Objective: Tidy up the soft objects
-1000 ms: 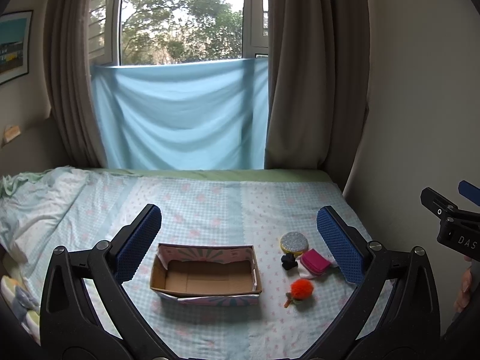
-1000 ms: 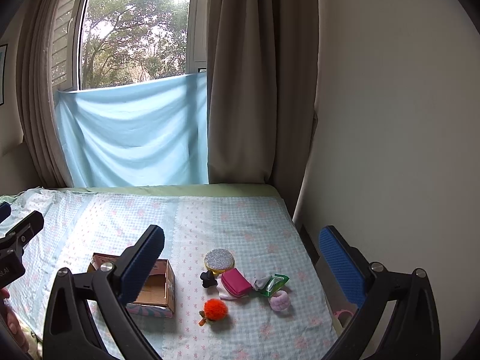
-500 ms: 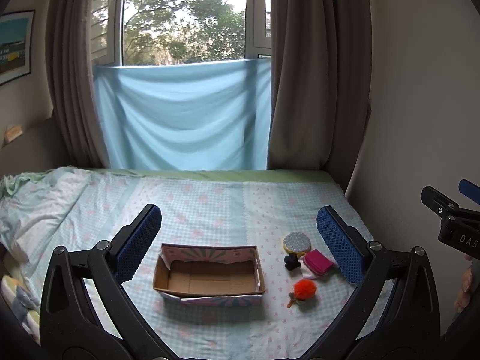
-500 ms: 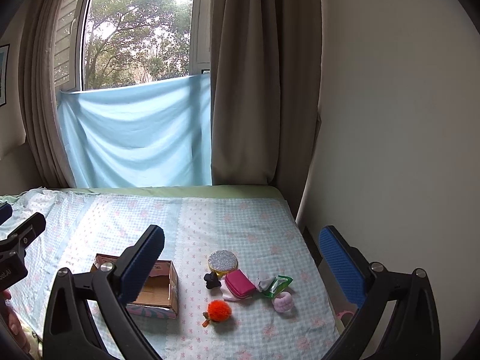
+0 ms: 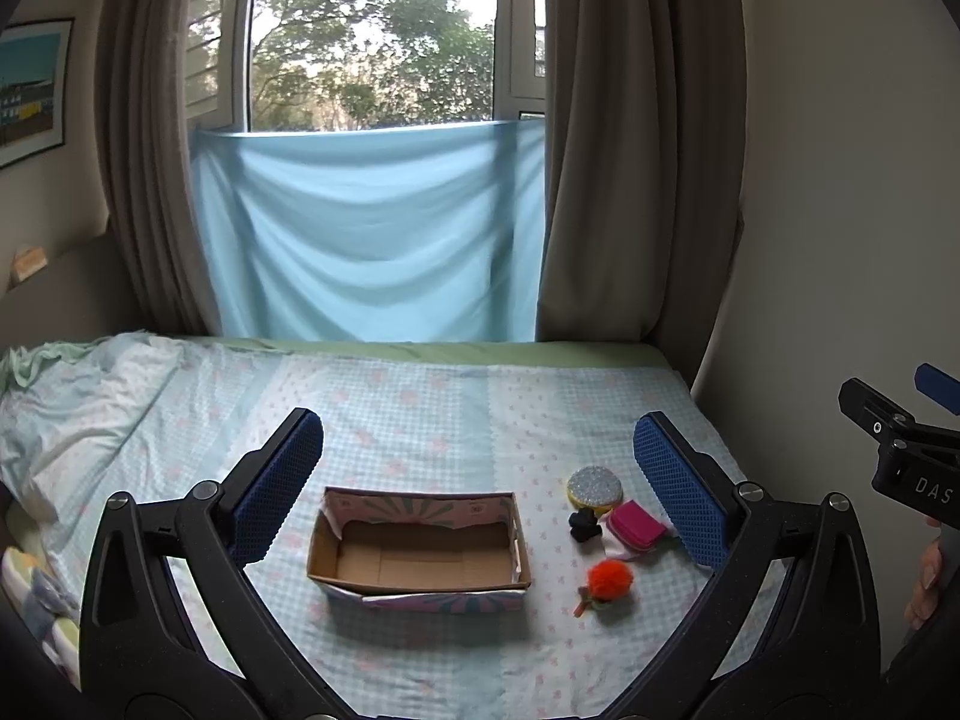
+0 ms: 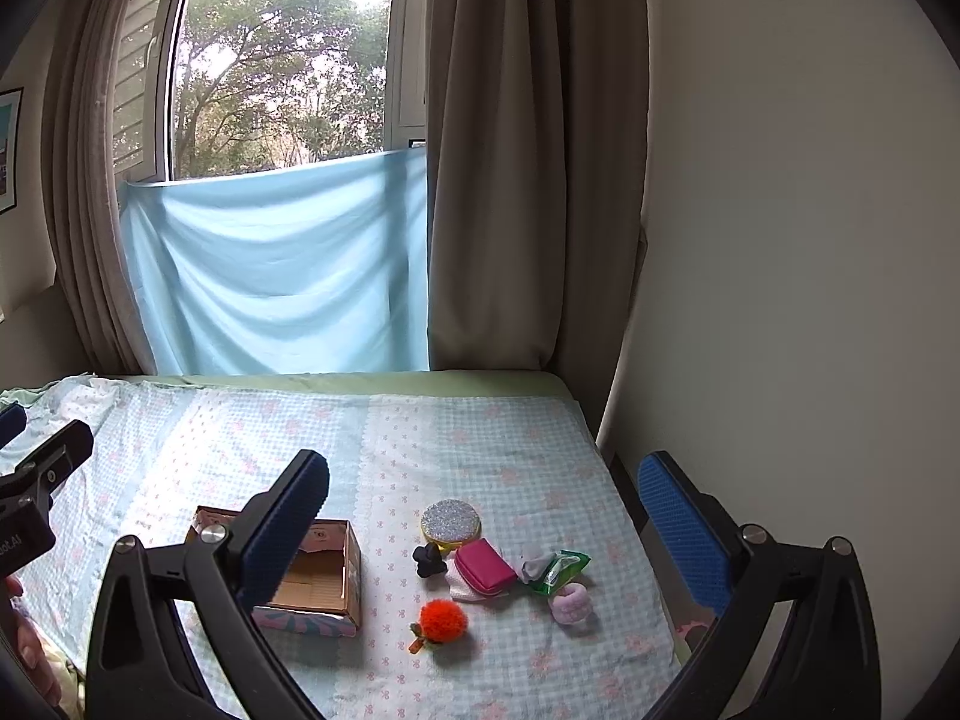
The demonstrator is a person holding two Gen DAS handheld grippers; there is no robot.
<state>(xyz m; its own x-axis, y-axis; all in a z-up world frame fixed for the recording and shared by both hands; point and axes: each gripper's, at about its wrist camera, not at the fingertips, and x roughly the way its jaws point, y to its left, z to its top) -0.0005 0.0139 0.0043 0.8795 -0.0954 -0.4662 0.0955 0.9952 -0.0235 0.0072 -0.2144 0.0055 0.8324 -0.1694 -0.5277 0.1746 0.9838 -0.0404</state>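
An open, empty cardboard box (image 5: 420,558) (image 6: 324,576) sits on the bed. To its right lie an orange pompom (image 5: 609,579) (image 6: 443,621), a black soft piece (image 5: 584,525) (image 6: 429,560), a pink pouch (image 5: 636,527) (image 6: 485,565), a round glittery puff (image 5: 594,486) (image 6: 450,521), a green packet (image 6: 558,567) and a pink scrunchie (image 6: 571,602). My left gripper (image 5: 480,492) is open and empty, held above the box. My right gripper (image 6: 480,522) is open and empty, above the small objects.
The bed has a light blue checked sheet (image 5: 420,408) with rumpled bedding (image 5: 72,396) at the left. A wall (image 6: 780,240) runs along the bed's right edge. Curtains (image 5: 630,180) and a blue cloth (image 5: 372,228) hang behind it.
Both grippers have drifted slightly; the box and objects sit a little lower and further right in the views. Nothing was picked up or moved.
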